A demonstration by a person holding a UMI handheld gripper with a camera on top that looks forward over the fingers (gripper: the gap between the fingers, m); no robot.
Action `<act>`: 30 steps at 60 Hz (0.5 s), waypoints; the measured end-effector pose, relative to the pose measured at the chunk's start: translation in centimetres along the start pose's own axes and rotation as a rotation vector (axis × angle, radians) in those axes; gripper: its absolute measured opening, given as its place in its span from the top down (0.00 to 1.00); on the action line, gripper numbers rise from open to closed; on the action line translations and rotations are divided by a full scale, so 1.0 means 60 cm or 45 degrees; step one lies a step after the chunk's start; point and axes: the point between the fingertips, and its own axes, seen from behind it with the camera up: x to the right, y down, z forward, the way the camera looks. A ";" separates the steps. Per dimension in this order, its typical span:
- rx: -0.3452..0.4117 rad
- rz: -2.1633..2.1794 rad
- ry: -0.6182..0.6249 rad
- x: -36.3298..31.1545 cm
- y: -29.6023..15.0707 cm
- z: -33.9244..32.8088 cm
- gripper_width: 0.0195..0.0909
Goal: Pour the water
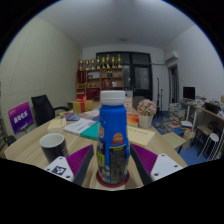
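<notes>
Standing upright between the two fingers of the gripper (113,165) is a blue bottle (113,140) with a white cap and a printed label. Both purple pads (146,160) press against the bottle's lower sides, so the claw is pinched shut on it. The bottle is the landmark here. Just to its left, near the left finger, sits a dark cup (53,147) with a pale rim, upright on the table (28,148). The bare tabletop around the cup runs out to a rounded near edge. Behind the bottle, papers and books (82,126) cover the middle of the table. Further left stands a purple sign (21,118) and a black chair (43,106). Far behind the bottle, shelves (102,72) line the back wall. To its right are more desks with a monitor (189,93). Above the bottle, the room is open up to the ceiling.
</notes>
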 end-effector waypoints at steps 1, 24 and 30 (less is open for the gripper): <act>-0.006 -0.007 -0.004 -0.001 0.004 -0.010 0.08; -0.120 0.037 -0.024 -0.014 0.046 -0.296 0.09; -0.086 0.129 -0.029 -0.024 0.037 -0.369 0.10</act>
